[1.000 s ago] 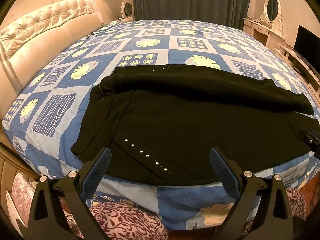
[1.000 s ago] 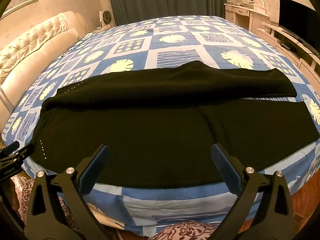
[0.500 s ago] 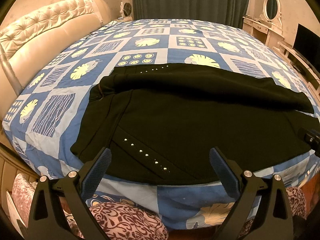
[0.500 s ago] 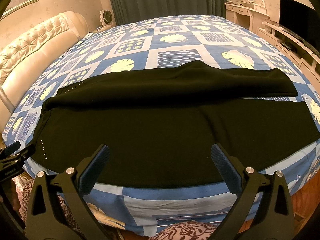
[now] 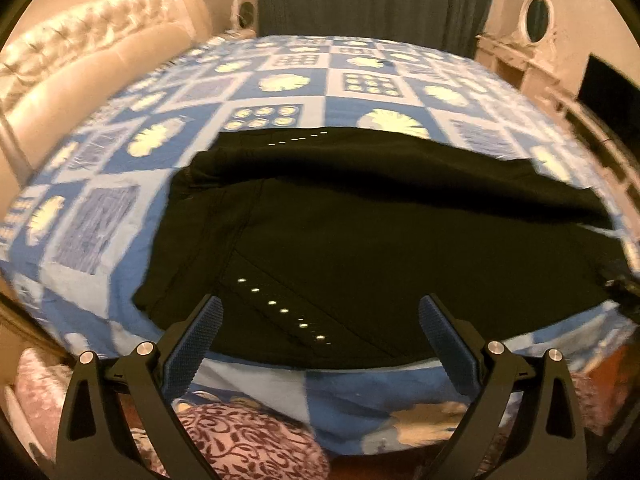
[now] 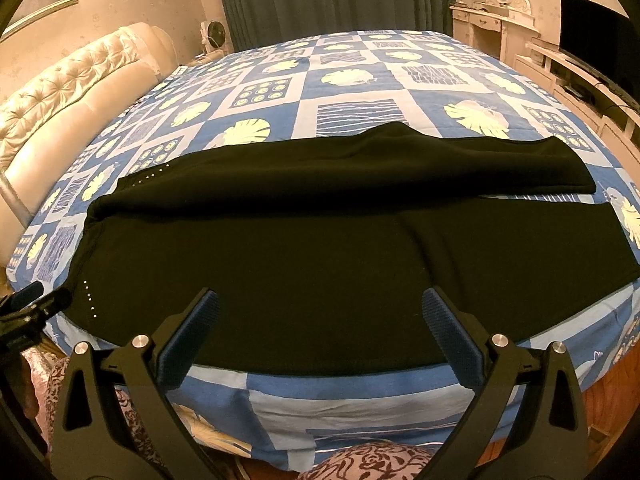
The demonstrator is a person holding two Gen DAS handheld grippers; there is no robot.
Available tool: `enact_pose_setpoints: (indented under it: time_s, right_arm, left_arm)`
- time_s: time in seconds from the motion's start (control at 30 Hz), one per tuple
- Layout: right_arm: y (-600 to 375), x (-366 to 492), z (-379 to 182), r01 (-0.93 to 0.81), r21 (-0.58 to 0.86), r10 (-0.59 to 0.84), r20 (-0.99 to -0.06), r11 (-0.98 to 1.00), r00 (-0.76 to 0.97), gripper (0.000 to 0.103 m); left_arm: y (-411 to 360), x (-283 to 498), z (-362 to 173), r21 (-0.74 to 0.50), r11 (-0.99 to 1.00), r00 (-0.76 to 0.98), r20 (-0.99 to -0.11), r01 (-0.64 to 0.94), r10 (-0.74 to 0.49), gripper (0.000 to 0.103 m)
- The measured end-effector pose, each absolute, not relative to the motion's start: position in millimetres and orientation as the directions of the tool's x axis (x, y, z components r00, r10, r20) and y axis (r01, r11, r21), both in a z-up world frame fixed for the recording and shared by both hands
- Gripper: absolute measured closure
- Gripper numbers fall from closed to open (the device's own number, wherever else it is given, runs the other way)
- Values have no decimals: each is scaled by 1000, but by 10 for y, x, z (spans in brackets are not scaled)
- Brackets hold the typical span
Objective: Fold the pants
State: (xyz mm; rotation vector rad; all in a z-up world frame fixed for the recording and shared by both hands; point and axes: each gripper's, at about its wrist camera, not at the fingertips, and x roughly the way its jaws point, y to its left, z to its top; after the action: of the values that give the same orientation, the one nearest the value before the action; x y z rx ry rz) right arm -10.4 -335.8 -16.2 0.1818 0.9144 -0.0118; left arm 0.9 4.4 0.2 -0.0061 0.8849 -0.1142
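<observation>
While the left wrist view is blurred, it shows one pair of black pants lying flat across the near part of one bed, waist end toward 9 o'clock. One left gripper hangs over the near edge, jaws spread wide and holding nothing. Two rows of pale studs mark the fabric, one at 12 o'clock, one between the fingers. A patterned cushion sits below at 6 o'clock; the other tool's tip shows at 3 o'clock.

From the right wrist view, the same single pants span the bed, two legs running toward 3 o'clock, the far leg apart from the near one at its cuff. One right gripper is likewise agape and empty. A tufted headboard stands at 10 o'clock, a dressing table at 1 o'clock. Bedcover beyond the pants lies bare.
</observation>
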Motion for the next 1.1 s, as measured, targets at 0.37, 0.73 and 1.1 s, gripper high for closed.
enact_pose_setpoints:
  time_s: [0.37, 0.73, 1.1]
  right_arm:
    - [-3470, 50, -17, 37, 190, 127, -777, 981, 617, 2]
    - [-3549, 451, -297, 88, 242, 157, -825, 966, 543, 2]
    - [-3266, 941, -565, -6, 372, 334, -828, 928, 450, 2]
  left_arm:
    - [1253, 958, 231, -579, 812, 540, -662, 72, -520, 5]
    - [2015, 2753, -711, -508, 860, 371, -808, -46, -458, 5]
    - [1968, 3080, -983, -772, 633, 285, -595, 57, -751, 5]
